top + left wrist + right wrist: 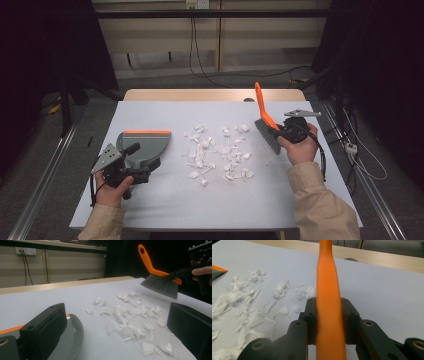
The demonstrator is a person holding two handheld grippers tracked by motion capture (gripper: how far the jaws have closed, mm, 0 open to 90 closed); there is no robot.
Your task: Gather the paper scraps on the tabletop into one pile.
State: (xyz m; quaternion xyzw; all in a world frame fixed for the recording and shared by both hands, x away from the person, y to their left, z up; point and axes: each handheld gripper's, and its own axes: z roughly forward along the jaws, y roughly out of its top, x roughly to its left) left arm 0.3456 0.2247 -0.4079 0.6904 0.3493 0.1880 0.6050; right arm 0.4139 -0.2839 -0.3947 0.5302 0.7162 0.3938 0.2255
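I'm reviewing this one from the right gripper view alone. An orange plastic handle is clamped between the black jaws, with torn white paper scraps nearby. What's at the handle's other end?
Observer: A hand brush with dark grey bristles. The right gripper holds it beside the paper scraps.
Operator: Do the bristles touch the white sheet?
Observer: No. In the left gripper view they appear to hang just above it, off to one side of the scraps.
Operator: Anything to collect the scraps?
Observer: A grey dustpan with an orange edge lies left of the pile, under the left gripper.
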